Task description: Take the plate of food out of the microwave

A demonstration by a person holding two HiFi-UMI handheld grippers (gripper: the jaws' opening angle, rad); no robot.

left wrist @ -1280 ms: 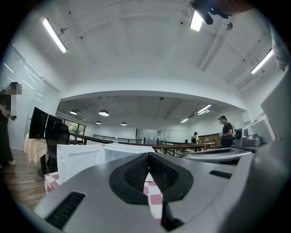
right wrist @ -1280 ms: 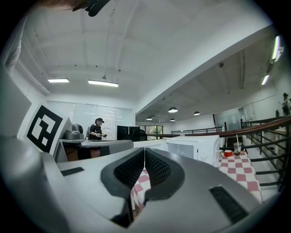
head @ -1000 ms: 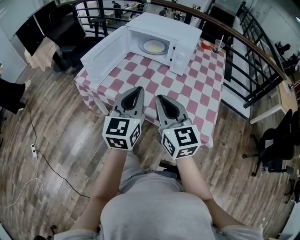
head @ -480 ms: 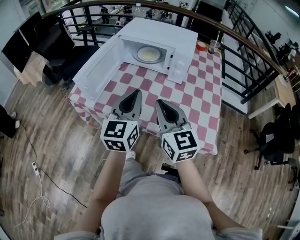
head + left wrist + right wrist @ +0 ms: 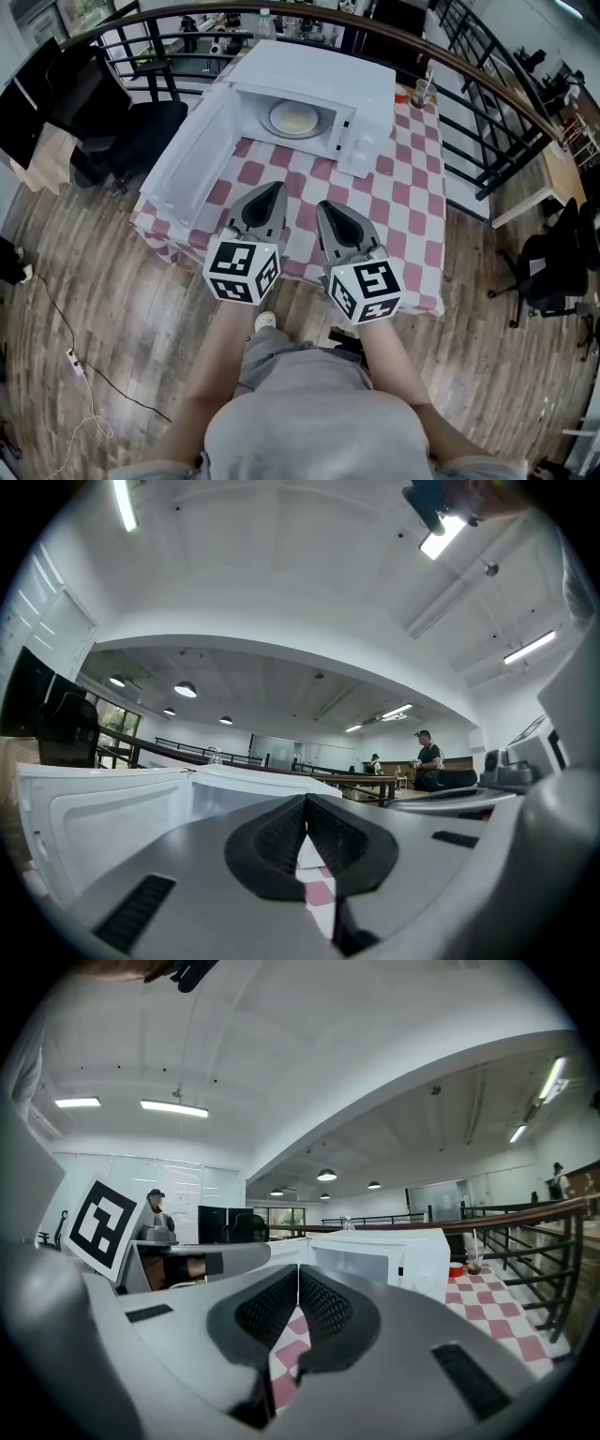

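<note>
A white microwave [image 5: 323, 80] stands on the red-and-white checked table [image 5: 403, 202], its door [image 5: 192, 159] swung wide to the left. Inside it lies a pale plate of food [image 5: 293, 118]. My left gripper [image 5: 277, 186] and right gripper [image 5: 323, 204] are held side by side over the table's near edge, well short of the microwave. Both are shut with nothing between the jaws. In the right gripper view the microwave [image 5: 389, 1255] shows ahead beyond the shut jaws; in the left gripper view the open door [image 5: 103, 813] fills the left side.
A cup with a straw [image 5: 419, 92] and a small red-lidded container [image 5: 403, 94] stand at the table's far right corner. A dark railing [image 5: 487, 122] curves behind the table. A black chair [image 5: 141, 131] stands to the left, another [image 5: 553, 272] to the right, on wooden floor.
The view has shifted closer to the table. The microwave now sits more centred ahead, and both grippers hang over the table's near edge, still shut.
</note>
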